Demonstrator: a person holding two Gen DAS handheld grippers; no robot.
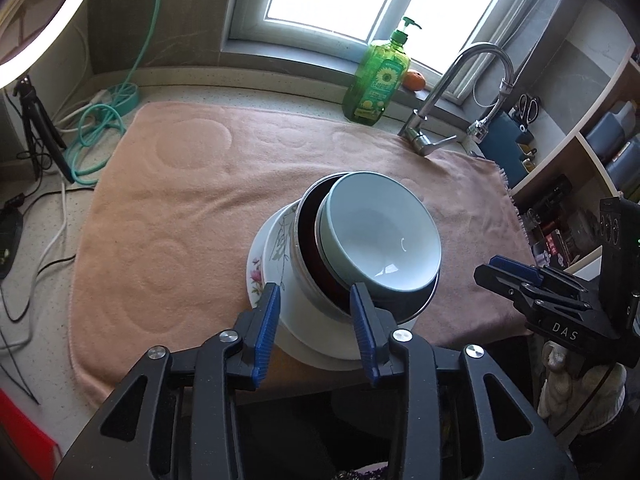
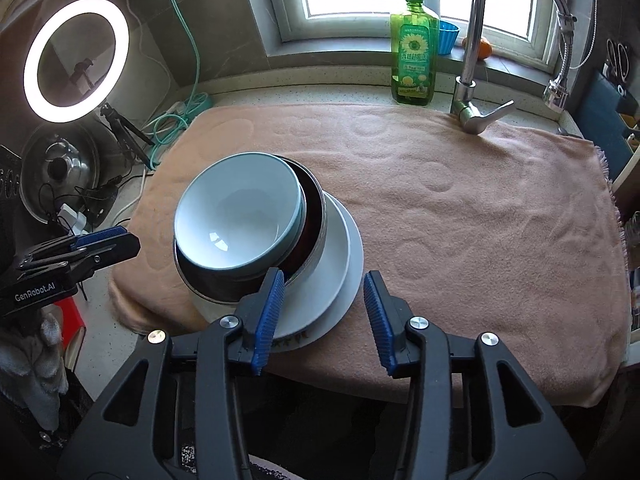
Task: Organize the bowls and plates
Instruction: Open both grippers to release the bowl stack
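Note:
On the pink towel (image 1: 180, 200) (image 2: 460, 220) stands one stack of dishes. A pale blue bowl (image 1: 380, 232) (image 2: 236, 208) lies tilted inside a metal bowl with a dark inside (image 1: 300, 268) (image 2: 316, 208). Under them are a white plate (image 1: 312, 328) (image 2: 336, 264) and a flowered plate (image 1: 256, 272) (image 2: 296, 338). My left gripper (image 1: 316, 292) hovers open at the stack's near edge, its blue pads apart and touching nothing. My right gripper (image 2: 324, 278) is open too, over the plates' near right rim. Each gripper shows side-on in the other's view, the right gripper (image 1: 520, 276) and the left gripper (image 2: 100, 240).
A green dish soap bottle (image 1: 374, 84) (image 2: 414, 64) and a steel tap (image 1: 440, 92) (image 2: 476, 40) stand at the towel's far edge under the window. Cables (image 1: 96, 136), a lit ring light (image 2: 76, 60) and a pot lid (image 2: 60, 172) crowd the left. Shelves (image 1: 580, 140) rise at the right.

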